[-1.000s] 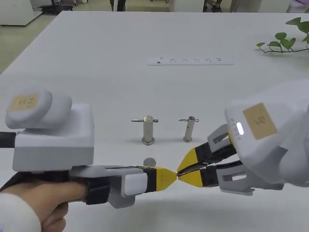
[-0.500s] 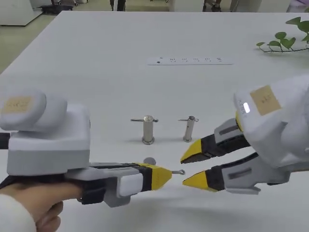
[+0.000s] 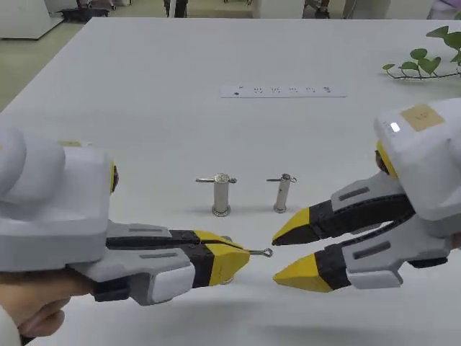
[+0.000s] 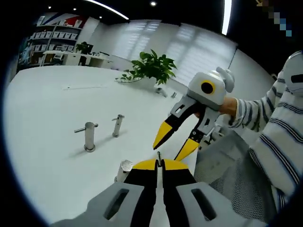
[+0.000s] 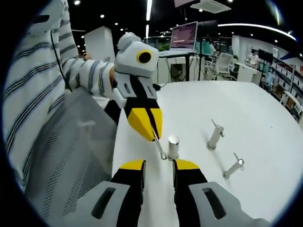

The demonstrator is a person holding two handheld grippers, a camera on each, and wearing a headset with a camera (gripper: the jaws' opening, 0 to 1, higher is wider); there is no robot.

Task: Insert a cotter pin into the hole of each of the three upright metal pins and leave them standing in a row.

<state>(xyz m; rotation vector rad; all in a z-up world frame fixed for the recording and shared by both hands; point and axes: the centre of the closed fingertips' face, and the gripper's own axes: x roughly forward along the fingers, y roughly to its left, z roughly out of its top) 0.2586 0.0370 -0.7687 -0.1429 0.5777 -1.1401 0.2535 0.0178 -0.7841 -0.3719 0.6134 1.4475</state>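
Left gripper [image 3: 243, 257] has its jaws clamped on the held cotter pin [image 3: 259, 252]. The pin sticks straight out past the yellow tips, looped end pointing at the right gripper [image 3: 276, 256]. Right gripper jaws are spread apart with nothing in them, tips just beside the loop, one above and one below it; contact can't be told. Front metal pin [image 5: 173, 146] stands upright on the white table [image 3: 144, 108], right by the left gripper's tips and partly hidden behind them in the head view. Farther back, the left rear metal pin [image 3: 221, 194] stands upright with a cotter pin [image 3: 212, 179] through its top. The right rear metal pin [image 3: 282, 193] is near it, looks slightly tilted, second cotter pin [image 3: 279, 178] through its top. Power strip [image 3: 283, 91] and plant [image 3: 432, 61] are well behind.
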